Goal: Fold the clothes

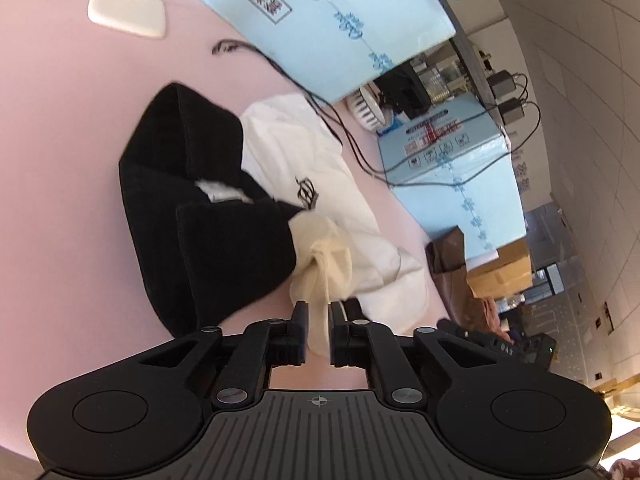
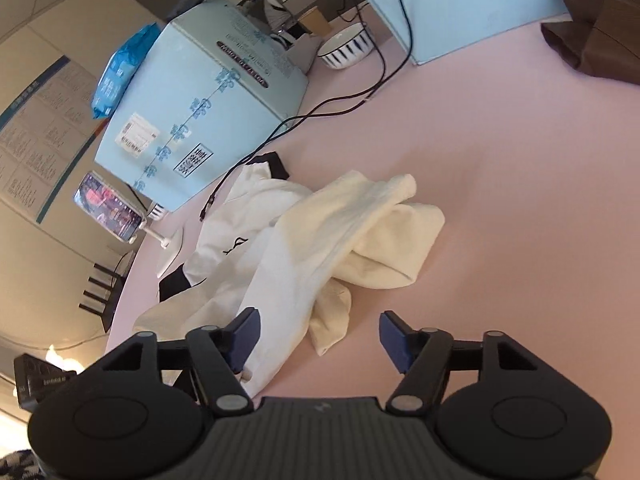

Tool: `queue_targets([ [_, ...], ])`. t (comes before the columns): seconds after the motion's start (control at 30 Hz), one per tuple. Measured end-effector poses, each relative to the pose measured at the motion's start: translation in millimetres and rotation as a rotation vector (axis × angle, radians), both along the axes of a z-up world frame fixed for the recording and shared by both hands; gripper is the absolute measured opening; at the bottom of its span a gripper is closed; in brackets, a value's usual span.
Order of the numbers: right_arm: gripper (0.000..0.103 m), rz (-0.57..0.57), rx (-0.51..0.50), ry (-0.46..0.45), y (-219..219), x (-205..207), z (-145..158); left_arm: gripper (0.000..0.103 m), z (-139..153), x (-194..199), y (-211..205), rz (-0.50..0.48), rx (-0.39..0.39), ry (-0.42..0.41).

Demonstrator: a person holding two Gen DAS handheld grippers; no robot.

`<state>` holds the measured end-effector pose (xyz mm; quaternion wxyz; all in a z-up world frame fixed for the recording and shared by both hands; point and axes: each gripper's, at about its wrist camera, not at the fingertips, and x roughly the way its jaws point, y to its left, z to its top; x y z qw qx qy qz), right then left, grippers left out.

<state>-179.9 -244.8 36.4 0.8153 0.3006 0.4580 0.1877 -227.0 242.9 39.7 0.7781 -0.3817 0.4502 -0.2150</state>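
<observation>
Clothes lie in a loose heap on the pink counter (image 1: 60, 160). Starting at the left of the left wrist view, we see a black garment (image 1: 192, 208) folded thickly, with a white label showing in its crease. Just beside it, and touching it, lies a white garment with a black emblem (image 1: 316, 184), and a cream garment (image 1: 320, 264) spills from between the two toward us. Our left gripper (image 1: 319, 312) has its jaws nearly closed on a bunched strip of that cream cloth, which runs up between them. Further right stand pale blue boxes (image 1: 452, 168) with black cables (image 1: 360, 148) trailing across the counter toward the heap.

In the right wrist view, the same cream garment (image 2: 360, 232) sprawls over the white one (image 2: 240, 216). Our right gripper (image 2: 320, 336) hovers above its near edge with jaws spread wide, holding nothing.

The risks, as we judge them: the left pinch takes only a narrow bunch, so a pull may let the cloth slip out, or drag the white and black pieces along, since they overlap. A cable end lies close to the white garment and could snag as the cloth moves.
</observation>
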Motion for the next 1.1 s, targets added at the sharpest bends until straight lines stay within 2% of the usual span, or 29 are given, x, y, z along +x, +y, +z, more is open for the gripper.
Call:
queue_targets([
  [0.07, 0.077, -0.038, -0.002, 0.035, -3.6, 6.6, -6.1, 0.047, -8.9, 2.7, -9.2, -0.053, -0.02, 0.034],
  [0.13, 0.077, -0.057, -0.011, 0.032, -2.2, 14.8, -8.9, 0.049, -13.9, 5.3, -18.1, -0.087, -0.018, 0.047],
  [0.2, 0.077, -0.05, -0.02, 0.003, 4.6, 21.4, -7.0, 0.057, -19.4, 8.9, -26.7, -0.11, -0.023, 0.065],
  [0.3, 0.077, -0.039, -0.039, -0.034, 15.4, 30.2, -2.4, 0.058, -22.5, 13.9, -34.5, -0.128, -0.043, 0.077],
  [0.4, 0.076, -0.041, -0.106, -0.06, 28.9, 45.7, -0.9, 0.061, -18.7, 22.5, -40.2, -0.136, -0.052, 0.051],
  [0.43, 0.07, -0.043, -0.13, -0.072, 33.4, 50.7, -1.4, 0.061, -18.4, 26.0, -41.2, -0.121, -0.048, 0.054],
  [0.47, 0.049, -0.043, -0.145, -0.089, 36.4, 53.3, -1.3, 0.061, -18.8, 30.3, -42.4, -0.111, -0.042, 0.052],
  [0.5, 0.033, -0.041, -0.168, -0.119, 40.3, 55.0, -0.4, 0.059, -19.8, 35.3, -43.8, -0.103, -0.035, 0.045],
  [0.53, 0.028, -0.04, -0.189, -0.147, 43.4, 55.9, 0.7, 0.059, -20.9, 40.2, -45.2, -0.095, -0.028, 0.038],
  [0.57, 0.02, -0.044, -0.214, -0.181, 46.6, 56.5, 2.3, 0.054, -23.1, 45.2, -46.5, -0.081, -0.019, 0.032],
  [0.6, 0.017, -0.05, -0.231, -0.207, 48.8, 57.4, 3.6, 0.037, -25.6, 50.5, -47.0, -0.071, -0.009, 0.022],
  [0.63, 0.016, -0.058, -0.241, -0.225, 49.6, 58.8, 4.9, 0.026, -27.3, 55.9, -47.1, -0.066, 0.0, 0.009],
  [0.67, 0.015, -0.066, -0.247, -0.241, 49.8, 60.9, 6.8, 0.01, -29.1, 61.4, -47.2, -0.062, 0.008, -0.003],
  [0.7, 0.014, -0.077, -0.246, -0.259, 49.2, 64.8, 10.2, 0.004, -29.3, 65.7, -46.6, -0.055, 0.015, -0.017],
  [0.8, 0.013, -0.117, -0.204, -0.312, 45.6, 86.0, 32.0, 0.001, -6.7, 87.1, -40.3, 0.005, 0.071, -0.135],
  [0.87, 0.013, -0.157, -0.178, -0.365, 46.7, 103.0, 54.3, 0.001, 19.8, 108.3, -31.9, 0.099, 0.075, -0.218],
  [0.93, 0.012, -0.234, -0.163, -0.485, 47.6, 111.8, 90.6, 0.001, 47.8, 124.7, -25.5, 0.178, 0.072, -0.299],
  [1.0, 0.012, -0.254, -0.129, -0.653, 41.6, 88.1, 121.3, 0.001, 79.1, 123.0, -22.2, 0.233, 0.071, -0.395],
  [1.07, 0.012, -0.265, -0.119, -0.804, 33.7, 55.4, 144.5, 0.001, 108.8, 94.6, -23.6, 0.194, 0.069, -0.523],
  [1.1, 0.012, -0.268, -0.141, -0.852, 28.9, 34.6, 149.6, 0.001, 114.2, 77.5, -23.1, 0.173, 0.08, -0.542],
])
